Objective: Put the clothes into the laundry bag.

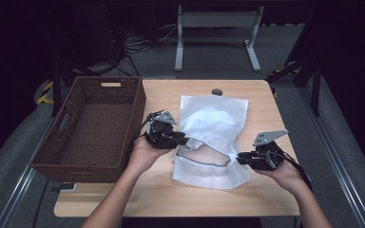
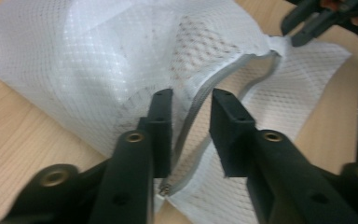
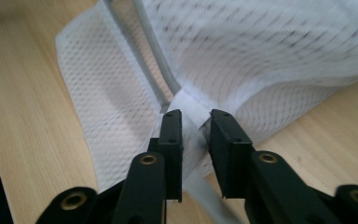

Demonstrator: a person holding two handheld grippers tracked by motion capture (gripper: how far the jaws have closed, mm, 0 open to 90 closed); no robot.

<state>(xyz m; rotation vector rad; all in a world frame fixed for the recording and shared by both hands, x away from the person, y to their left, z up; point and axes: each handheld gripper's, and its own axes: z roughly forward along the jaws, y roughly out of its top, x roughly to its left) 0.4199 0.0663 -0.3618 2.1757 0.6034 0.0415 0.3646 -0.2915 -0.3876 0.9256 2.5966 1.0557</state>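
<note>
A wicker basket (image 1: 88, 126) stands at the surface's (image 1: 123, 199) left edge. Beside it, the left gripper (image 2: 191, 126) has its jaws spread astride the grey zipper (image 2: 200, 121) of the white mesh bag (image 1: 214, 137) lying mid-surface. The right gripper (image 3: 196, 140) has parted jaws flanking the bag's opposite zipper end.

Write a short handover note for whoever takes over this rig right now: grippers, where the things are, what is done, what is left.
Left gripper: jaws apart, the grey zipper runs between them, no pad pressing on it.
Right gripper: jaws apart around the white end tab of the zipper; not clamped.
White mesh bag: lies flat in the middle of the wooden table, its zipper open along the near part, something white inside.
Wicker basket: at the table's left edge, beside the bag.
Done: bag mouth is open.
Left: probably regrip both zipper ends; what follows cannot be told.
</note>
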